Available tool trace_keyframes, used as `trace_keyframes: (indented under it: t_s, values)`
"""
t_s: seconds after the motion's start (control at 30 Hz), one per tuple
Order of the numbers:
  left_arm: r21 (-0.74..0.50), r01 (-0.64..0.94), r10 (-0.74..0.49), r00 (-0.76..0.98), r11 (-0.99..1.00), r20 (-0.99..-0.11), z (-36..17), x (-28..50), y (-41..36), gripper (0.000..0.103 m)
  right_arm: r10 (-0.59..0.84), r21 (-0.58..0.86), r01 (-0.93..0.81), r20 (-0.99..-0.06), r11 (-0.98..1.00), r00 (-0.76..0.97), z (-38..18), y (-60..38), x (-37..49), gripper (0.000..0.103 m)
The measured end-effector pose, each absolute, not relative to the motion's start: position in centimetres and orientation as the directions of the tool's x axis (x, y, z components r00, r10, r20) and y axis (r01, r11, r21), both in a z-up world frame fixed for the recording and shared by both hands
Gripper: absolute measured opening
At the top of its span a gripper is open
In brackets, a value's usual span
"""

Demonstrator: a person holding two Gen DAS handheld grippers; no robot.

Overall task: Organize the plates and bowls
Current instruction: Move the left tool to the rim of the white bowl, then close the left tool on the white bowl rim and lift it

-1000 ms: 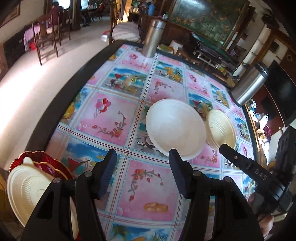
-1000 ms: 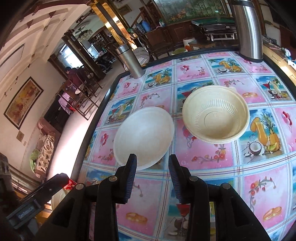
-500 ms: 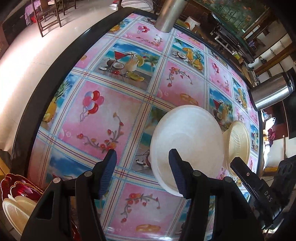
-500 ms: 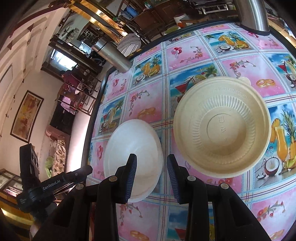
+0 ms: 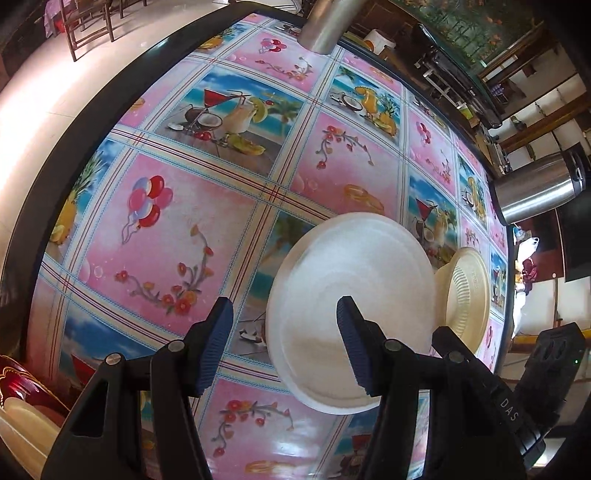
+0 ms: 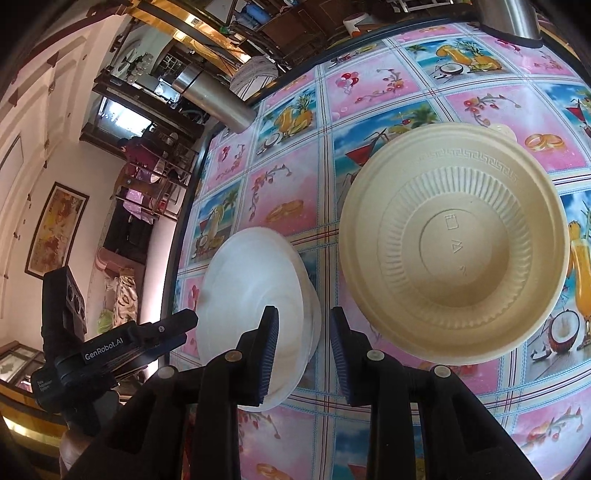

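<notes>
I hold both tongs tipped steeply down over the tabletop [image 5: 177, 206], which is covered in a printed oilcloth of pink and tropical-drink squares inside a dark rim.

My left gripper [image 5: 284, 347] stands about half open with nothing gripped. The white foam bowl [image 5: 351, 295] lies under its right finger, whose pad shows in front of the bowl's inside, while the left finger is out over bare cloth; the bowl's near rim runs between them. Whether that pad touches the foam I cannot tell.

My right gripper [image 6: 301, 354] is narrower and its jaws are closing. Its left pad overlaps the white foam bowl [image 6: 255, 291], whose right rim sits in the gap between the pads, not yet pinched. The cream ribbed bowl [image 6: 454, 243] lies just right of this gripper, close beside the white one, toward the tabletop's right edge. In the left view the same cream bowl [image 5: 467, 295] peeks out behind the white one.

Near the tabletop's far edge stand 2 steel flasks [image 5: 328, 22].

Readable writing: "GenRobot.AI" on the left gripper's side in the right view, "DAS" on the right gripper's arm in the left view.
</notes>
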State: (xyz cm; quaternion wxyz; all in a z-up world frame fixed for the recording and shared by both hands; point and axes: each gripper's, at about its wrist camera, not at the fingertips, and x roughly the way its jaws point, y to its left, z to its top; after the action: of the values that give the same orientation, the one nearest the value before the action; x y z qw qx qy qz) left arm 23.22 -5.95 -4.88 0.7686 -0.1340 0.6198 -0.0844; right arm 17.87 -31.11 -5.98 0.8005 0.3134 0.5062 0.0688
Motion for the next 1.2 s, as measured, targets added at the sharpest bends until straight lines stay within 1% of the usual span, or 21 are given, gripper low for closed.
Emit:
trace_keyframes:
  t_s: [0.13, 0.23, 0.3, 0.33, 0.43, 0.53, 0.57, 0.6, 0.73, 0.8, 0.87, 1.07, 1.2]
  values:
    - [-0.300, -0.018, -0.288, 0.222, 0.954, -0.931, -4.8, 22.9, -6.5, 0.057, 0.436, 0.583, 0.216, -0.763, 0.783, 0.477, -6.3, -31.3, 17.9, 0.029]
    - [-0.287, -0.010, -0.277, 0.233, 0.958, -0.932, -4.6, 22.7, -6.7, 0.051, 0.442, 0.591, 0.224, -0.760, 0.775, 0.477, -6.7, -31.5, 18.0, 0.029]
    - [-0.277, -0.007, -0.267, 0.243, 0.961, -0.933, -4.6, 22.7, -6.7, 0.047, 0.454, 0.604, 0.224, -0.752, 0.765, 0.479, -6.8, -31.7, 18.0, 0.029]
    - [-0.274, -0.004, -0.265, 0.246, 0.962, -0.932, -4.6, 22.6, -6.8, 0.040, 0.453, 0.604, 0.225, -0.752, 0.764, 0.479, -6.8, -31.7, 18.0, 0.029]
    - [-0.259, 0.008, -0.253, 0.253, 0.966, -0.934, -4.5, 22.4, -7.1, 0.025, 0.448, 0.606, 0.232, -0.750, 0.761, 0.488, -6.8, -31.9, 17.9, 0.029]
    - [-0.243, 0.016, -0.238, 0.256, 0.970, -0.937, -4.7, 22.4, -7.3, 0.023, 0.452, 0.611, 0.228, -0.745, 0.758, 0.491, -6.8, -31.8, 17.8, 0.029]
    - [-0.245, 0.015, -0.240, 0.258, 0.969, -0.936, -4.7, 22.3, -7.3, 0.018, 0.456, 0.615, 0.227, -0.741, 0.755, 0.492, -6.8, -31.8, 17.8, 0.028]
    - [-0.245, 0.015, -0.241, 0.260, 0.969, -0.935, -4.7, 22.3, -7.3, 0.017, 0.455, 0.613, 0.227, -0.743, 0.757, 0.491, -6.9, -31.7, 17.8, 0.026]
    - [-0.239, 0.017, -0.236, 0.257, 0.971, -0.937, -4.9, 22.2, -7.2, 0.016, 0.453, 0.608, 0.225, -0.748, 0.762, 0.485, -7.2, -31.3, 18.0, 0.015]
    - [-0.234, 0.016, -0.230, 0.261, 0.972, -0.938, -4.9, 22.2, -7.2, 0.013, 0.455, 0.607, 0.229, -0.751, 0.761, 0.479, -7.4, -31.2, 18.1, 0.012]
    - [-0.238, 0.015, -0.233, 0.258, 0.971, -0.937, -5.0, 22.2, -7.1, 0.010, 0.447, 0.601, 0.233, -0.755, 0.764, 0.480, -7.4, -31.2, 18.0, 0.006]
    - [-0.219, 0.005, -0.212, 0.268, 0.976, -0.940, -5.1, 22.4, -6.8, 0.010, 0.435, 0.595, 0.237, -0.756, 0.768, 0.490, -7.5, -31.2, 18.0, 0.006]
    - [-0.233, -0.001, -0.225, 0.251, 0.972, -0.941, -5.4, 22.5, -6.5, 0.010, 0.444, 0.605, 0.241, -0.751, 0.759, 0.488, -7.8, -31.4, 18.1, 0.006]
